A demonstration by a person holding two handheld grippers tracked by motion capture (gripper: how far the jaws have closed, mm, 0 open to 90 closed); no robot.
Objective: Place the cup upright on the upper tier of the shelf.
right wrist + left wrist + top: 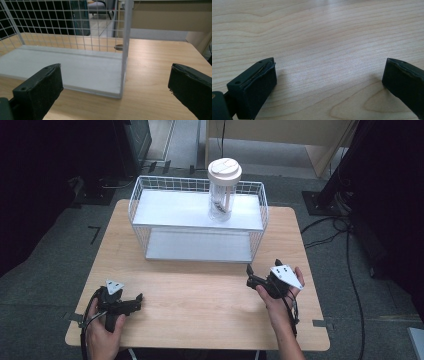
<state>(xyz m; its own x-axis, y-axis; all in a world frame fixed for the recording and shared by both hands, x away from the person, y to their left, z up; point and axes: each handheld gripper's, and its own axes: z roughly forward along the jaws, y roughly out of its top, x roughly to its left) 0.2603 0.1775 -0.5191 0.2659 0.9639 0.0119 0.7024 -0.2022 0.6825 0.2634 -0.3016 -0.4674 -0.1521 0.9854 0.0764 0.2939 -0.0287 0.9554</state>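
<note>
A clear jar with a cream lid point(224, 190) stands upright on the top shelf of a white wire rack point(197, 217), right of its middle. My left gripper point(136, 301) rests low over the table's front left, open, with bare wood between its jaws point(329, 77). My right gripper point(248, 272) is held at the front right, open and empty, pointing toward the rack. In the right gripper view the rack's lower shelf point(62, 67) and a corner post point(125, 47) lie just ahead of the gripper point(116, 82).
The wooden table point(200, 305) has open surface between the two hands. Cables point(345, 245) trail on the grey floor to the right. Dark stands and a wooden panel sit beyond the table's far edge.
</note>
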